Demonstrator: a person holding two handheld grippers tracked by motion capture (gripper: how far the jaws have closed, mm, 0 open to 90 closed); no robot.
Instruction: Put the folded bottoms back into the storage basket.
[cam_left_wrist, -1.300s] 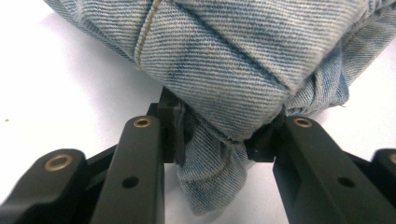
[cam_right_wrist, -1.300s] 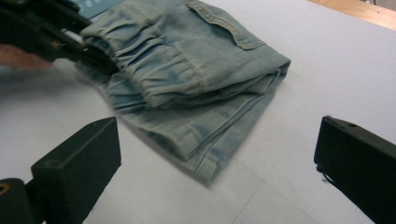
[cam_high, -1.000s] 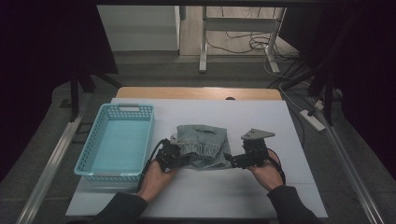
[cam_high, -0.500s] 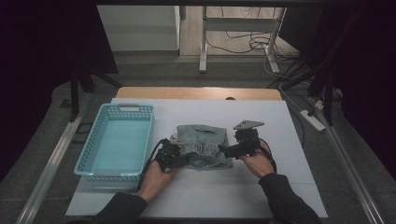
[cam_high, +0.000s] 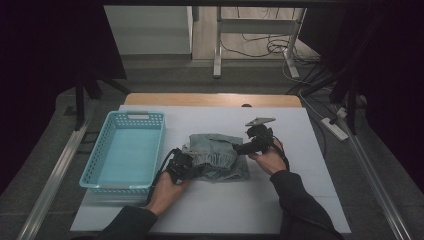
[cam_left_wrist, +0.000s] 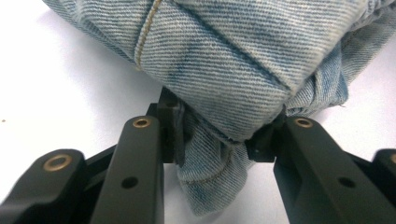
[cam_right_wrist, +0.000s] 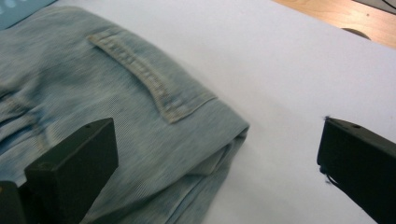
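A folded pair of light blue jeans (cam_high: 215, 156) lies in the middle of the white table. My left gripper (cam_high: 186, 166) sits at the bundle's near left corner, its jaws shut on a fold of the denim (cam_left_wrist: 219, 140). My right gripper (cam_high: 242, 148) is at the jeans' right edge, open, with its jaws wide apart. In the right gripper view (cam_right_wrist: 215, 154) the folded corner of the jeans (cam_right_wrist: 187, 130) with a belt loop lies between and below the two jaws, untouched.
A light blue plastic basket (cam_high: 125, 150) stands empty on the table's left. White tabletop (cam_high: 300, 200) spreads to the right and front of the jeans. A wooden strip (cam_high: 210, 100) runs along the far edge. Cables and table legs lie on the floor beyond.
My right gripper has moved left and away from me, from beside the jeans to their right edge. The left gripper has stayed clamped on the denim.
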